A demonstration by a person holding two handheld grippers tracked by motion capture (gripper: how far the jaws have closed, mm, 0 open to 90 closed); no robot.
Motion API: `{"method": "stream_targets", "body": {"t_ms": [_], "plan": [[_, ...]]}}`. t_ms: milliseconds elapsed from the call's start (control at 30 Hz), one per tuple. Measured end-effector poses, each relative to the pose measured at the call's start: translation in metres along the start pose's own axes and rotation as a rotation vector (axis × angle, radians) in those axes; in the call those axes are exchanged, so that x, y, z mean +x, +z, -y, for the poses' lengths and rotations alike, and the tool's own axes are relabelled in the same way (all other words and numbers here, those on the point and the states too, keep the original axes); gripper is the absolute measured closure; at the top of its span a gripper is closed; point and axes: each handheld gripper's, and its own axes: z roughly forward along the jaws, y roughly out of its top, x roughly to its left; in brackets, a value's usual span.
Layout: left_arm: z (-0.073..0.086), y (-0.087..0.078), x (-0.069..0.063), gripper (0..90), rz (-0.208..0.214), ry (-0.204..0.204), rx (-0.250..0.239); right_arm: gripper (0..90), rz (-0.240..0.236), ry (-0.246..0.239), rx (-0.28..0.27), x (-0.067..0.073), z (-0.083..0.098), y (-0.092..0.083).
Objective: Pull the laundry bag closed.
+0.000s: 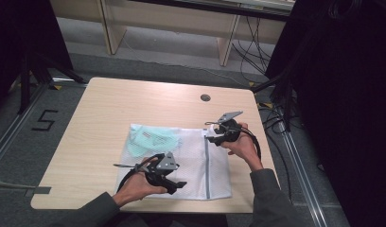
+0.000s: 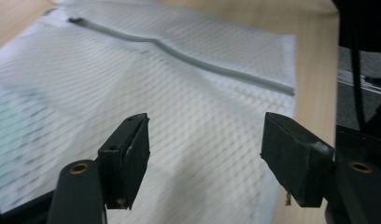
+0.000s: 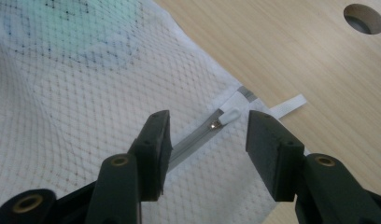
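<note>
Left gripper view, nearest: the left gripper [image 2: 205, 154] stands with its jaws spread wide and nothing between them, poised over the near part of the mesh laundry bag [image 2: 188, 93].
Right gripper view: the right gripper [image 3: 207, 149] is likewise parted and empty; the zipper pull [image 3: 228, 116] sits just beyond the gap, untouched.
Step in hand: judged from the released jaws and the zipper run to its end, the closing looks done and both tools seem to be letting go.
Doing it well: lift straight off the cloth so no pad snags the netting; keep the right jaws wide while passing the small pull tab.
Bag position: flat on the wooden table [image 1: 101, 118], toward the person's side, between the left hand [image 1: 134, 187] and the right hand [image 1: 243, 146].
Bag material: thin white netting with a fine diamond weave, limp and slightly rippled; likely to drag if caught.
Zipper: a grey tape [image 2: 179, 53] crossing the bag near one edge, with a small white tab and metal link.
Contents: a pale green garment [image 1: 151, 138] shows dimly through the mesh at the far left corner.
Table surface: smooth light wood grain, rounded corners.
Far edge: a round cable hole [image 1: 205, 97] lies beyond the bag.
</note>
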Motion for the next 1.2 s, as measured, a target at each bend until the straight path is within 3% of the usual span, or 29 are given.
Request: {"method": "stream_targets", "body": {"t_ms": [67, 267, 300, 367, 400, 467, 500, 533, 567, 600, 633, 667, 700, 733, 767, 800, 833, 867, 900, 933, 967, 1067, 1100, 1133, 1167, 1200], "plan": [[0.004, -0.005, 0.005, 31.0, -0.015, -0.018, -0.001, 49.7, -0.013, 0.022, -0.027, 0.004, 0.002, -0.001], [0.010, -0.020, 0.018, 29.6, -0.051, -0.050, -0.003, 45.0, -0.036, 0.011, -0.032, 0.013, 0.006, -0.004], [0.011, -0.022, 0.020, 29.6, -0.058, -0.055, -0.015, 43.7, -0.027, 0.008, -0.055, 0.015, 0.008, -0.002], [0.013, -0.025, 0.022, 28.9, -0.074, -0.074, -0.022, 42.7, -0.026, 0.002, -0.035, 0.018, 0.009, -0.004], [0.014, -0.027, 0.024, 28.7, -0.074, -0.076, -0.021, 42.0, -0.016, 0.020, -0.053, 0.021, 0.010, -0.004], [0.015, -0.031, 0.027, 28.2, -0.084, -0.065, -0.008, 40.4, -0.016, 0.011, -0.061, 0.023, 0.012, -0.004], [0.016, -0.031, 0.026, 28.0, -0.078, -0.084, -0.019, 39.6, -0.016, 0.012, -0.061, 0.024, 0.013, -0.005], [0.017, -0.033, 0.028, 27.6, -0.090, -0.067, -0.008, 38.7, -0.022, 0.024, -0.042, 0.026, 0.013, -0.008], [0.018, -0.035, 0.029, 27.2, -0.085, -0.066, -0.011, 38.2, -0.012, 0.025, -0.065, 0.028, 0.014, -0.007], [0.019, -0.035, 0.028, 27.1, -0.088, -0.094, -0.022, 37.8, -0.027, 0.024, -0.044, 0.030, 0.014, -0.010], [0.019, -0.037, 0.030, 26.9, -0.089, -0.063, -0.004, 37.0, -0.024, 0.029, -0.066, 0.033, 0.016, -0.009], [0.020, -0.037, 0.030, 26.7, -0.089, -0.083, -0.010, 36.8, -0.012, 0.006, -0.087, 0.033, 0.017, -0.009], [0.021, -0.037, 0.030, 26.7, -0.090, -0.084, -0.021, 36.8, -0.022, -0.001, -0.073, 0.035, 0.017, -0.011], [0.021, -0.040, 0.031, 26.7, -0.091, -0.067, -0.002, 36.8, -0.028, 0.012, -0.073, 0.039, 0.019, -0.011], [0.022, -0.040, 0.030, 26.5, -0.096, -0.086, -0.005, 36.7, -0.037, 0.014, -0.063, 0.042, 0.020, -0.012], [0.023, -0.040, 0.030, 26.3, -0.095, -0.095, -0.020, 36.5, -0.037, 0.000, -0.092, 0.043, 0.021, -0.010], [0.023, -0.043, 0.031, 26.2, -0.099, -0.079, -0.005, 36.3, -0.039, -0.002, -0.058, 0.045, 0.022, -0.013], [0.024, -0.044, 0.032, 26.1, -0.093, -0.064, -0.011, 36.2, -0.041, -0.003, -0.090, 0.048, 0.024, -0.011], [0.025, -0.044, 0.030, 26.0, -0.099, -0.101, -0.025, 36.0, -0.045, -0.006, -0.056, 0.049, 0.024, -0.016], [0.026, -0.046, 0.032, 25.9, -0.100, -0.082, -0.014, 35.3, -0.042, -0.001, -0.094, 0.051, 0.026, -0.014], [0.026, -0.048, 0.032, 25.8, -0.108, -0.094, -0.020, 35.0, -0.043, -0.001, -0.079, 0.053, 0.027, -0.015], [0.029, -0.052, 0.034, 25.7, -0.106, -0.081, -0.008, 34.2, -0.053, -0.014, -0.083, 0.056, 0.033, -0.016], [0.030, -0.053, 0.033, 25.7, -0.113, -0.104, -0.013, 33.9, -0.053, -0.006, -0.080, 0.057, 0.034, -0.017], [0.031, -0.056, 0.035, 25.4, -0.108, -0.077, -0.011, 33.9, -0.054, 0.004, -0.072, 0.058, 0.036, -0.018], [0.032, -0.057, 0.033, 24.8, -0.114, -0.100, -0.015, 33.7, -0.057, -0.001, -0.070, 0.058, 0.038, -0.019], [0.032, -0.060, 0.035, 24.5, -0.119, -0.075, -0.009, 33.1, -0.053, 0.008, -0.075, 0.060, 0.040, -0.019]]}}
